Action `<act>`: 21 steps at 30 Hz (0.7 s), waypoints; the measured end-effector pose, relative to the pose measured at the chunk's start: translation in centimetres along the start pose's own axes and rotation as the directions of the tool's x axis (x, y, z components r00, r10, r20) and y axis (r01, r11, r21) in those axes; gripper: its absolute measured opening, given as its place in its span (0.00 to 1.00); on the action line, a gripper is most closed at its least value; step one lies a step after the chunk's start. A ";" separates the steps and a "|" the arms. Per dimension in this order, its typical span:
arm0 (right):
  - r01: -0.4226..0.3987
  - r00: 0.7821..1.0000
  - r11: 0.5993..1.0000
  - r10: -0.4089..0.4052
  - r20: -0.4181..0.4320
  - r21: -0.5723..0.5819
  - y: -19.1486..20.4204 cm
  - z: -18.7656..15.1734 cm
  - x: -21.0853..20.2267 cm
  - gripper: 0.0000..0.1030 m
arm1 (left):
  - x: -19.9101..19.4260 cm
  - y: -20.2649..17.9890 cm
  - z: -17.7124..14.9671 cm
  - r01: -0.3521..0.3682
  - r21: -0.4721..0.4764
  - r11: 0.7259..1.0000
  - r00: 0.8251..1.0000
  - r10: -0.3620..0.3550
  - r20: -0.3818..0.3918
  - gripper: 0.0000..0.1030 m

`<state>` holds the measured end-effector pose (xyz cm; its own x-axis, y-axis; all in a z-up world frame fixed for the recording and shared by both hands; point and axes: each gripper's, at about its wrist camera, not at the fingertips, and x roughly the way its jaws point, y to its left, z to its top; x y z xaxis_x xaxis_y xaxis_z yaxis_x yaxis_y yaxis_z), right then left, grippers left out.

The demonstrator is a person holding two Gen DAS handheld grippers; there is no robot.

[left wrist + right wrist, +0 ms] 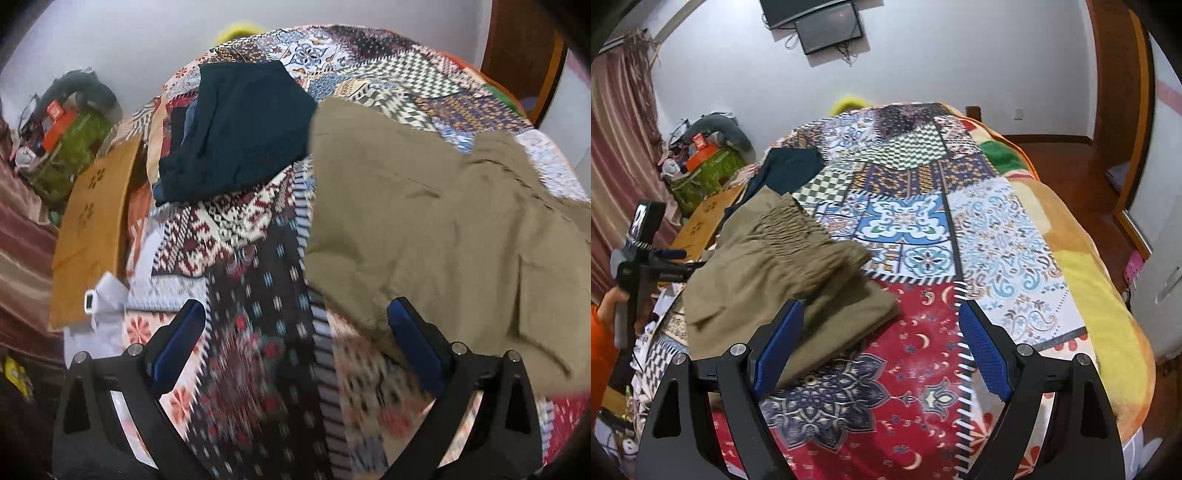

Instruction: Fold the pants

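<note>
The khaki pants (783, 273) are lying folded on the patterned bedspread (997, 236) toward the bed's left edge — just beside a dark folded garment (236, 129) — while the left hand-held gripper (295, 325) and right hand-held gripper (882, 321) are both hovering wide apart, gripping nothing.

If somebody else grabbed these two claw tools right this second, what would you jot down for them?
Left gripper: open, empty, over the patterned bedspread beside the khaki pants.
Right gripper: open, empty, with the pants lying just left of it.
Pants: loosely bunched and folded over on the bed, elastic waistband on top, not neat.
A dark folded garment lies farther up the bed.
Done: pants are doubled over, at least partly.
Left: probably smooth and finish the fold, then place it by the dark garment.
</note>
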<state>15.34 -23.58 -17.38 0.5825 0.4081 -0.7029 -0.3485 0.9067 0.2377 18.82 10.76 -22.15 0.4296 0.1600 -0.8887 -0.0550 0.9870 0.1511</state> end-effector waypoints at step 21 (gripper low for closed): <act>-0.142 0.989 0.990 0.141 -0.050 -0.013 2.0 -0.5 3.4 0.45 | -7.4 -3.3 -2.3 0.132 -0.004 0.991 0.965 -0.128 0.228 0.46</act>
<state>16.24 -20.44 -19.66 0.4905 0.5260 -0.6948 -0.4373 0.8382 0.3259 13.75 6.37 -17.11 0.6271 0.0248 -0.7786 -0.0010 0.9995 0.0310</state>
